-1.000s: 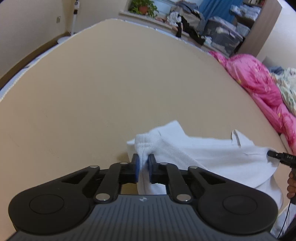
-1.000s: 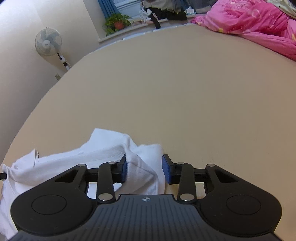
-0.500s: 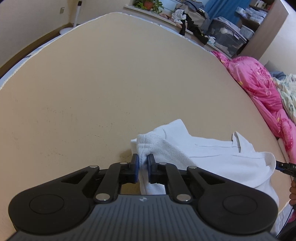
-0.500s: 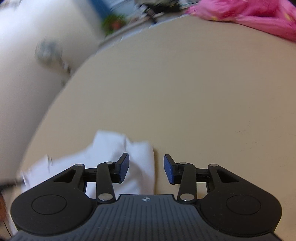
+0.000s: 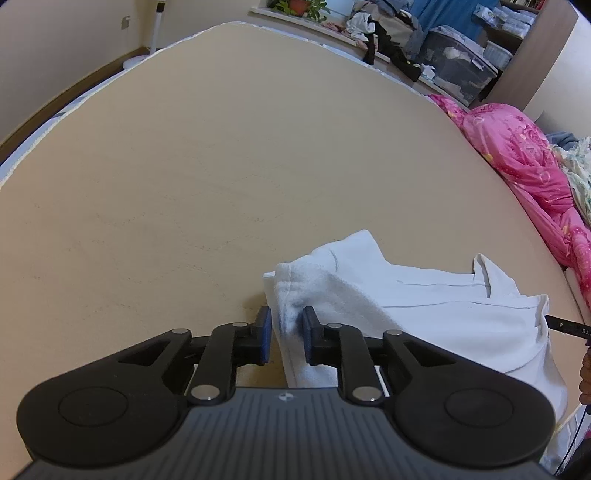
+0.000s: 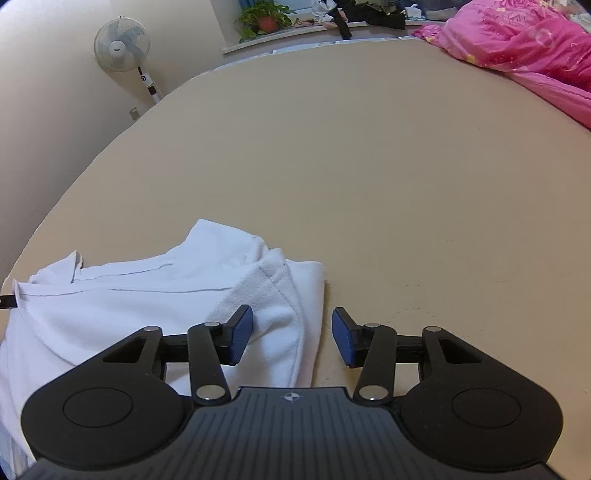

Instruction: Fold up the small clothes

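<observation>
A small white garment (image 5: 424, 295) lies crumpled on the beige bed surface (image 5: 221, 166). My left gripper (image 5: 286, 328) stands at the garment's left corner. Its jaws are opening, and a thick folded edge sits loosely between them with a gap at the left pad. In the right wrist view the garment (image 6: 129, 295) spreads to the left. My right gripper (image 6: 291, 334) hangs over its right corner. Its jaws are opening wide, and the hem lies flat below and between them, clear of the pads. The right gripper's tip (image 5: 565, 326) shows at the garment's far side.
A pink quilt (image 5: 517, 155) is heaped along the bed's right side, the same pink quilt (image 6: 535, 37) showing in the right wrist view. A standing fan (image 6: 122, 46) and a potted plant (image 6: 264, 18) are beyond the bed. Storage boxes (image 5: 454, 66) and clothes fill the windowsill area.
The left jaws have parted from their pinch on the folded corner. The right jaws have spread wider, and the cloth that bulged between them now lies flat.
</observation>
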`<state>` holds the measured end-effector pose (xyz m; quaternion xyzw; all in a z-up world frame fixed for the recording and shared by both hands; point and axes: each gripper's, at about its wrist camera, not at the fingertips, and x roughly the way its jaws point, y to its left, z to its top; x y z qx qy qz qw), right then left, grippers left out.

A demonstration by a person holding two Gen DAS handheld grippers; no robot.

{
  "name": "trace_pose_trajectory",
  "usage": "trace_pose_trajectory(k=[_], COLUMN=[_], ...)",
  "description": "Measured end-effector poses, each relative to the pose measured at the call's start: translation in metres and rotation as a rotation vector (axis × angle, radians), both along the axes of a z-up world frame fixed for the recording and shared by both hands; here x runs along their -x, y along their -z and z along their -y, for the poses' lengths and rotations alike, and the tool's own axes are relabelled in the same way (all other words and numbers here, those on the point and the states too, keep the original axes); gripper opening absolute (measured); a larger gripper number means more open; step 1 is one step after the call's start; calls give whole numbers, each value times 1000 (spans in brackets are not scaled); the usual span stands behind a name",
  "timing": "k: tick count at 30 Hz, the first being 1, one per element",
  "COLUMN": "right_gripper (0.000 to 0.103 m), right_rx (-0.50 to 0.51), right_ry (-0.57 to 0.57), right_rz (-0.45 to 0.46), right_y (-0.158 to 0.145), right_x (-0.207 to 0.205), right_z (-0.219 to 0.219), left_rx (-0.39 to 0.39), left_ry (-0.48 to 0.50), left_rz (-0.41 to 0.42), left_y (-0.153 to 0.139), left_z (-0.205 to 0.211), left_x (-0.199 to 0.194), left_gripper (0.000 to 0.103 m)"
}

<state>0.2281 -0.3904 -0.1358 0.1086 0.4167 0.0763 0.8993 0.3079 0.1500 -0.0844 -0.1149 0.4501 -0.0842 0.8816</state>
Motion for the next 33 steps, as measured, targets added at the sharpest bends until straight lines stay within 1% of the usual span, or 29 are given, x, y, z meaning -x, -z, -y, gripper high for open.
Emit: trace_pose_trajectory(k=[4, 5, 6, 7, 8, 9, 10, 11, 12, 13, 14, 15, 16, 17, 19, 20, 21, 22, 23, 24, 25, 27, 29, 31, 32, 33], right_gripper=[49, 45, 33, 26, 13, 6, 6, 5, 5, 5, 5, 4, 4, 4, 4, 4, 4, 4, 4, 4, 4, 4, 5, 6, 8, 8], right_rx=[-6, -8, -4, 4, 10, 7, -9, -34, -89, -144, -172, -171, -152, -132, -93, -48, -19, -16, -23, -41, -56, -58, -60, -28, -9, 14], right_ry=[22, 25, 18, 13, 11, 12, 26, 55, 104, 142, 170, 203, 220, 228, 224, 216, 201, 197, 206, 217, 223, 230, 230, 219, 203, 194], right_rz=[20, 26, 40, 55, 68, 77, 94, 116, 155, 196, 232, 270, 287, 284, 201, 158, 137, 132, 141, 159, 180, 234, 241, 186, 135, 72], right_y=[2, 3, 2, 1, 1, 0, -3, -7, -13, -20, -25, -30, -33, -32, -21, -13, -7, -4, -4, -6, -9, -15, -11, 0, 8, 16], right_x=[-2, -3, -3, -3, -4, -4, -4, -4, -3, -1, 0, 2, 1, -2, -16, -23, -30, -34, -37, -39, -39, -39, -42, -50, -54, -56], right_z=[-4, -6, -8, -12, -14, -15, -13, -9, -1, 6, 10, 10, 9, 6, 0, -4, -8, -9, -9, -8, -8, -10, -14, -21, -24, -27], left_rx=[-10, -12, -14, -15, -16, -20, -24, -27, -34, -48, -71, -103, -133, -148, -177, -193, -191, -175, -162, -160, -162, -158, -170, -158, -147, -144], left_ry=[6, 6, 7, 8, 10, 11, 14, 17, 8, -10, -32, -50, -59, -56, -50, -56, -66, -75, -80, -87, -96, -121, -125, -111, -104, -104], left_rz=[1, 3, 6, 10, 13, 19, 30, 56, 105, 161, 229, 282, 306, 282, 165, 114, 97, 116, 153, 193, 215, 221, 183, 123, 97, 96], left_y=[2, 2, 2, 3, 3, 2, 1, -4, -11, -20, -30, -35, -37, -32, -14, -5, -1, -2, -7, -12, -16, -15, -6, 6, 10, 9], left_z=[5, 7, 8, 9, 9, 11, 11, 11, 12, 12, 14, 17, 20, 23, 26, 27, 27, 26, 25, 24, 24, 21, 21, 21, 20, 15], left_x=[-2, -3, -3, -4, -4, -5, -4, -2, 1, 4, 8, 11, 11, 7, -6, -11, -14, -14, -14, -12, -12, -14, -19, -24, -25, -24], left_gripper=[20, 19, 19, 19, 19, 14, 5, 5, 5, 5, 5, 5, 5, 5, 5, 5, 5, 5, 5, 5, 5, 5, 5, 7, 9, 10])
